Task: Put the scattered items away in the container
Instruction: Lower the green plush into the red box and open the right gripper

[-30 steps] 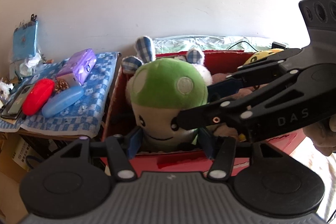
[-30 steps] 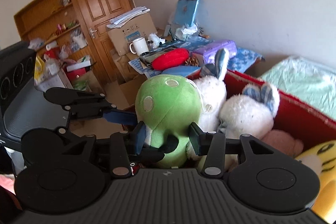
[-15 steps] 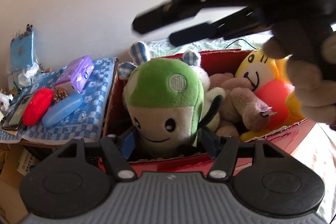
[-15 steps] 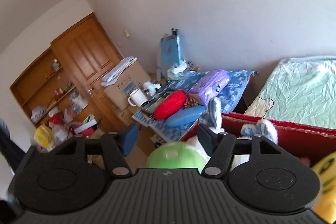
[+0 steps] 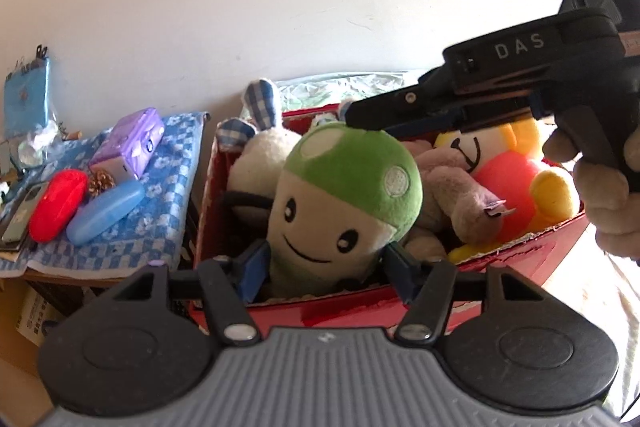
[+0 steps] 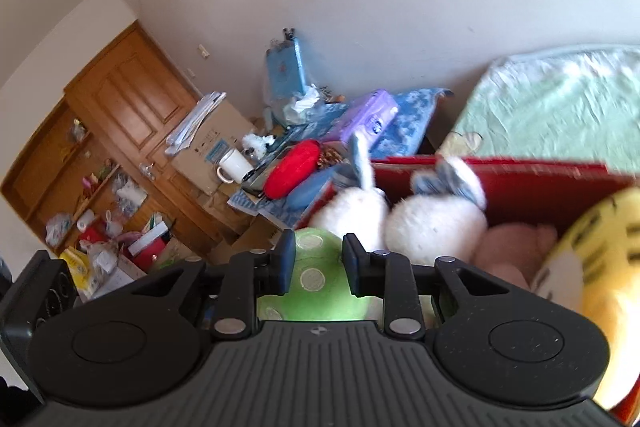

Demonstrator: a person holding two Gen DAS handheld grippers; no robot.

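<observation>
Now press gently with the nearly closed, empty right claw (image 6: pixel 316 263) on the green-capped mushroom plush (image 5: pixel 344 203) sitting in the red cardboard box (image 5: pixel 320 311), keeping the wide-open left claw (image 5: pixel 326 267) bracketing its base without gripping.

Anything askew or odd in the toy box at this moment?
The green mushroom plush leans tilted against the red box's front wall, rising above the rim rather than settled in. The left gripper's fingers flank its base. Nothing looks spilled or damaged.
</observation>
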